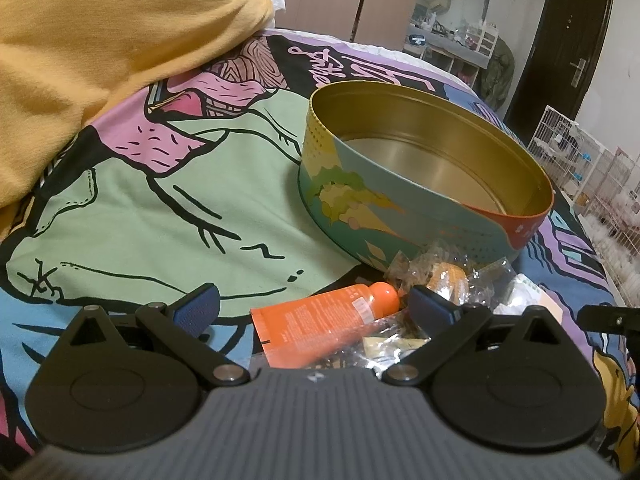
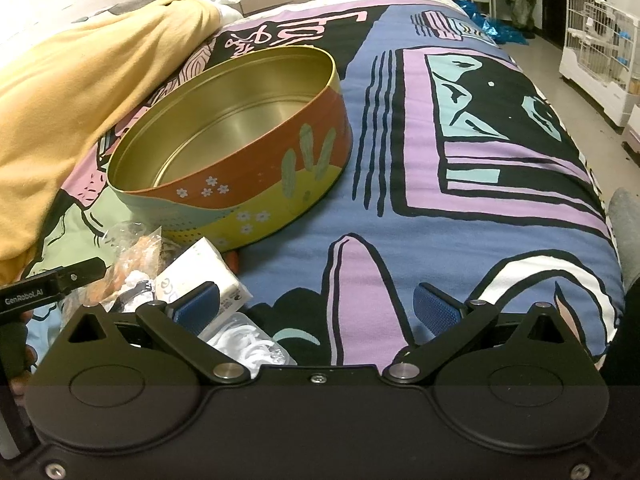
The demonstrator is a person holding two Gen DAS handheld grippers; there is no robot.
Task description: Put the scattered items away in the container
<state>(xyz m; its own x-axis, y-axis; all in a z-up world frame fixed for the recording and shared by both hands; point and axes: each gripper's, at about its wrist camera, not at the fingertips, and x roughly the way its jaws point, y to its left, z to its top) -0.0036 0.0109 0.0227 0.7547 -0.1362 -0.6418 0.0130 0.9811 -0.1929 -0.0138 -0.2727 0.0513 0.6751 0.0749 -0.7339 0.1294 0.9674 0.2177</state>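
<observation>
I see my left hand-held gripper [image 1: 314,310] spread wide and holding nothing, low over the bed cover [image 1: 160,200], with an orange tube [image 1: 332,320] lying between its blue pads [image 1: 198,308] and some clear-wrapped snacks [image 1: 436,276] just behind it. The round tin [image 1: 360,208], gold inside and with nothing in it, rests on the cover just beyond this pile, near a yellow blanket [image 1: 100,40]. My right hand-held gripper [image 2: 316,308] is also wide and holds nothing; a white packet [image 2: 204,268] and, I think, a bag of white cord [image 2: 248,344] lie at its left finger.
</observation>
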